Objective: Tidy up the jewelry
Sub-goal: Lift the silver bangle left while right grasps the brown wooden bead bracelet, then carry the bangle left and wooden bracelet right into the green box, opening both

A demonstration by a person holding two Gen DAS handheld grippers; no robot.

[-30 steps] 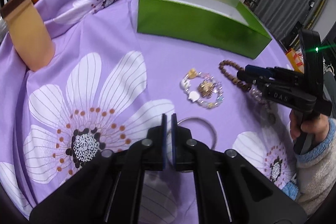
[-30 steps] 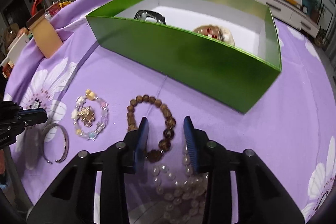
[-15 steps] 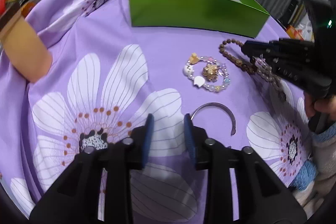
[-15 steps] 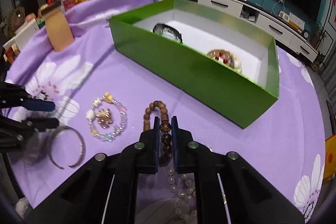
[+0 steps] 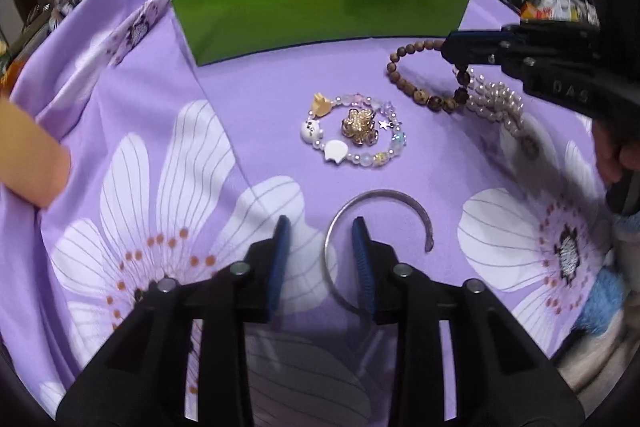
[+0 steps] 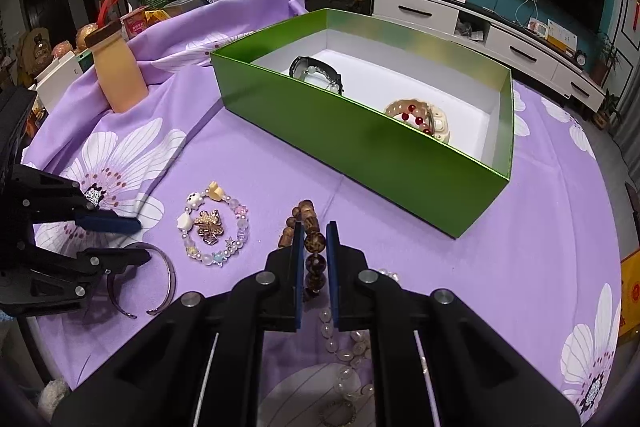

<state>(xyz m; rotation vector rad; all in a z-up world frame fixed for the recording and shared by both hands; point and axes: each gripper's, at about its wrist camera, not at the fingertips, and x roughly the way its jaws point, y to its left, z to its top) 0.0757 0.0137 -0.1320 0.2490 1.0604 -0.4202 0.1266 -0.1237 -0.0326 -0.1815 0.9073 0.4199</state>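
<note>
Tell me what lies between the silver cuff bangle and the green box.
In the left wrist view, the charm bracelet with a gold flower brooch inside its loop lies between the silver bangle and the green box; otherwise only purple cloth.

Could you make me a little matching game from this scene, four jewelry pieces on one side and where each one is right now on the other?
Things:
1. wooden bracelet
2. silver bangle
3. watch
4. charm bracelet

Places:
A. inside the green box
B. flat on the cloth, no gripper at it
C. clamped in the right gripper
D. its rim between the open fingers of the left gripper

Pairs: 1-C, 2-D, 3-A, 4-B
</note>
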